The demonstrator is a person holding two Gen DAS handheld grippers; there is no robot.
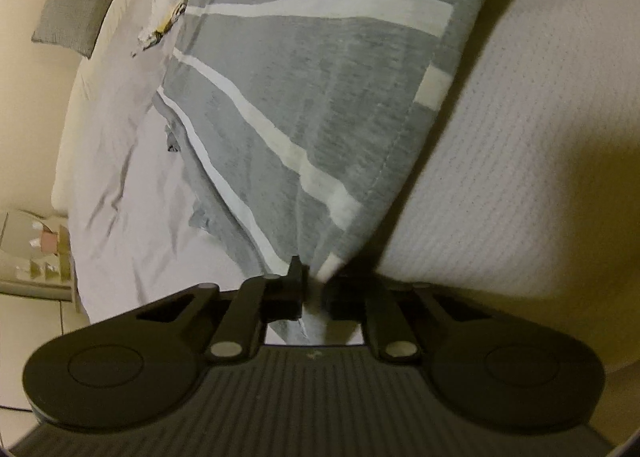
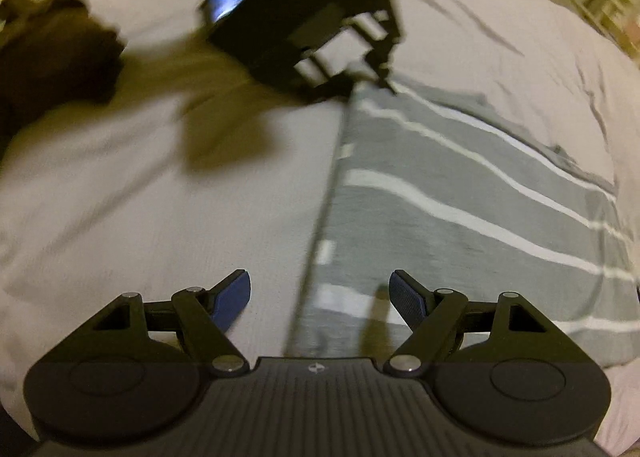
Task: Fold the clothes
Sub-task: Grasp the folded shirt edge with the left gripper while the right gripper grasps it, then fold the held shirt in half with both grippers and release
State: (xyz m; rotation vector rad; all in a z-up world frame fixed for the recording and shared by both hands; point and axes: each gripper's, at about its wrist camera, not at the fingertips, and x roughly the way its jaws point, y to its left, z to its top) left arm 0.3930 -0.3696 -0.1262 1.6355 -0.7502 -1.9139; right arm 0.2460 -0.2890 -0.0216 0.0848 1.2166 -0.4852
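Right gripper point(image 2: 320, 289): black ribbed body, 2 round hubs, silver pivot pins, blue textured pads point(image 2: 406, 297). Left gripper point(image 1: 314, 285): all black.

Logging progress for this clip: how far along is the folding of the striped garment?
Early. Done: the grey striped garment lies spread on the bed. In hand: the left tool is shut on one corner; the right tool hangs open over the near edge, gripping nothing. Left: the right-hand grip and any fold.
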